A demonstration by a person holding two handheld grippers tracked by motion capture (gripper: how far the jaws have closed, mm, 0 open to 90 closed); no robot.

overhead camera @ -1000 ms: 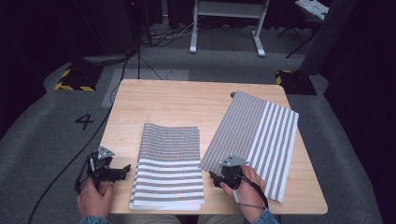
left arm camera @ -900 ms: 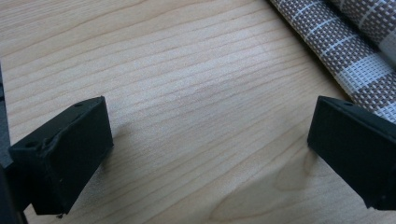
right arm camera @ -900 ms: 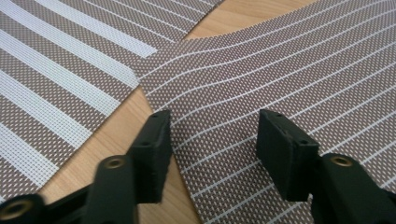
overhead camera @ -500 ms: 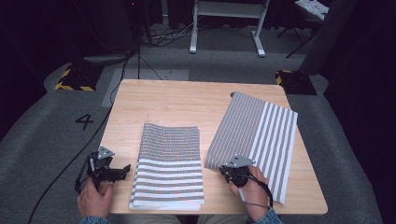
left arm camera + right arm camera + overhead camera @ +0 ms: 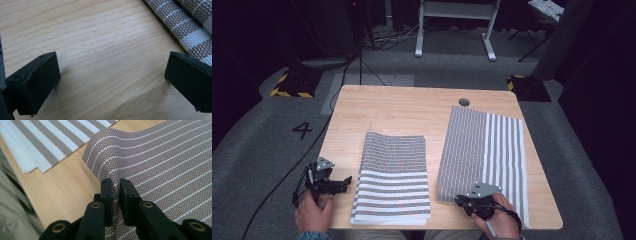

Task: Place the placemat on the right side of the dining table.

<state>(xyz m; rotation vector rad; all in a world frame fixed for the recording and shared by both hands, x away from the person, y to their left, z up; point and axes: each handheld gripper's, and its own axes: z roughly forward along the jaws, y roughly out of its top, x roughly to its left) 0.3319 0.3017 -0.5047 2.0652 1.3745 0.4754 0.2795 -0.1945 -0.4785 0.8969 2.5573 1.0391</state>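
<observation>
Striped placemat (image 5: 484, 150) is pinched at its near edge by the right hand-held gripper (image 5: 472, 202), jaws just closed; lifting comes next, while the left hand-held gripper (image 5: 339, 184) is held spread.

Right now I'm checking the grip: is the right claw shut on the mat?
Shut: the right claw pinches the striped mat's near edge, which lifts in a curve.
</observation>
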